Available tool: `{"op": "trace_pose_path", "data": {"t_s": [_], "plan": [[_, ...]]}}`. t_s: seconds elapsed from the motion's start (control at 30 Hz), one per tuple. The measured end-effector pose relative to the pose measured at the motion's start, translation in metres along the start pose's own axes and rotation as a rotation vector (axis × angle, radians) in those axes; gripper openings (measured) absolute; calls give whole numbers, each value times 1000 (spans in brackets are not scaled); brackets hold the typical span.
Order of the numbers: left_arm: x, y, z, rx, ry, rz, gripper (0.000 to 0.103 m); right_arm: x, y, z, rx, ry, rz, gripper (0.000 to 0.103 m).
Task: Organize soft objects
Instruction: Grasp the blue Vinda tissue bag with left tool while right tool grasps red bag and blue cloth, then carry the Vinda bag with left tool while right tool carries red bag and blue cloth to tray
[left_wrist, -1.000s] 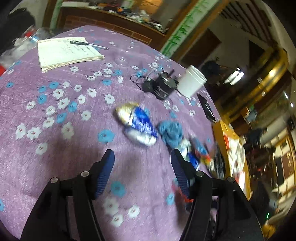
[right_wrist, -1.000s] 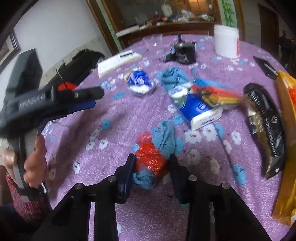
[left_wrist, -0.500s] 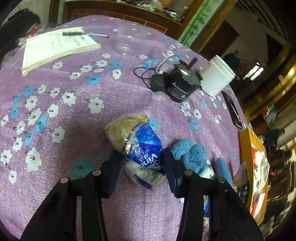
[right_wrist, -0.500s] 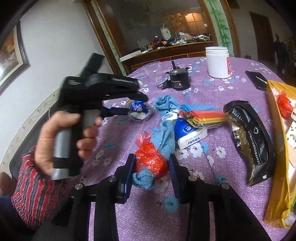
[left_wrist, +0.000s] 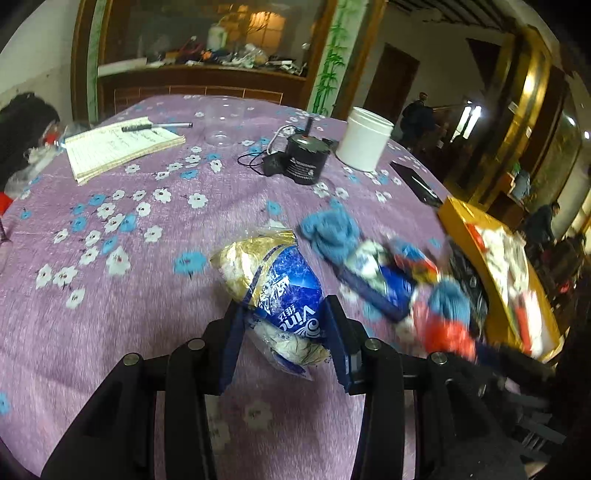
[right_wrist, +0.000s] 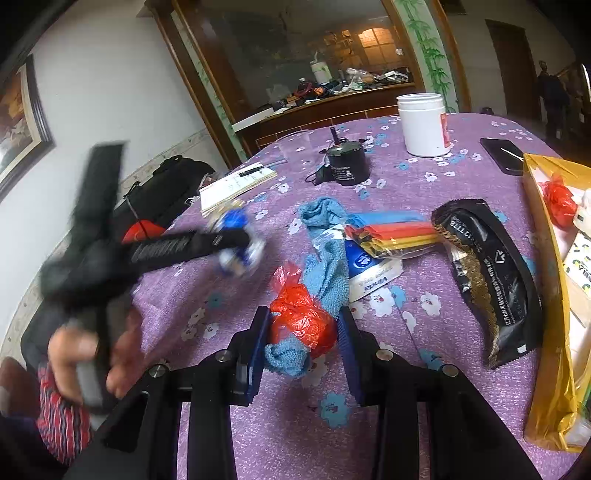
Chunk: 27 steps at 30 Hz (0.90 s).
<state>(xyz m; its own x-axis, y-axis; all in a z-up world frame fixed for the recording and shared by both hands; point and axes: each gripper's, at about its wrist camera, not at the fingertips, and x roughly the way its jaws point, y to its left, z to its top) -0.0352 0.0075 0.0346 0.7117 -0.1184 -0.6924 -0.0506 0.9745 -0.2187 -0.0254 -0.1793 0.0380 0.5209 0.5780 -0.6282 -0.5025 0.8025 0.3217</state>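
Note:
My left gripper (left_wrist: 282, 328) is shut on a blue and gold Vinda tissue pack (left_wrist: 273, 284) and holds it above the purple flowered tablecloth (left_wrist: 129, 295). In the right wrist view the same pack (right_wrist: 236, 240) shows blurred at the tip of the left gripper (right_wrist: 243, 240). My right gripper (right_wrist: 301, 332) is shut on a red plastic bag (right_wrist: 301, 317) bundled with a blue cloth (right_wrist: 286, 358) that trails up to the pile. Another blue cloth (right_wrist: 319, 214), a flat Vinda tissue pack (right_wrist: 369, 273) and a pack of coloured rolls (right_wrist: 391, 236) lie beyond.
A yellow box (right_wrist: 550, 295) with items stands at the right edge. A long black packet (right_wrist: 487, 273) lies beside it. A black motor (right_wrist: 345, 162), white jar (right_wrist: 423, 125), phone (right_wrist: 502, 155) and notebook with pen (left_wrist: 122, 147) sit farther back.
My left gripper came down around the blue and gold tissue pack, closed on it and lifted it. My right gripper kept its hold on the red bag bundle.

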Motion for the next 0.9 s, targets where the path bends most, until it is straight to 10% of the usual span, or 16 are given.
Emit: {"op": "trace_pose_path", "data": {"t_s": [0.9], "plan": [[-40, -43, -19, 188, -242, 169, 40, -2, -5, 2, 32, -14, -44, 37]]}}
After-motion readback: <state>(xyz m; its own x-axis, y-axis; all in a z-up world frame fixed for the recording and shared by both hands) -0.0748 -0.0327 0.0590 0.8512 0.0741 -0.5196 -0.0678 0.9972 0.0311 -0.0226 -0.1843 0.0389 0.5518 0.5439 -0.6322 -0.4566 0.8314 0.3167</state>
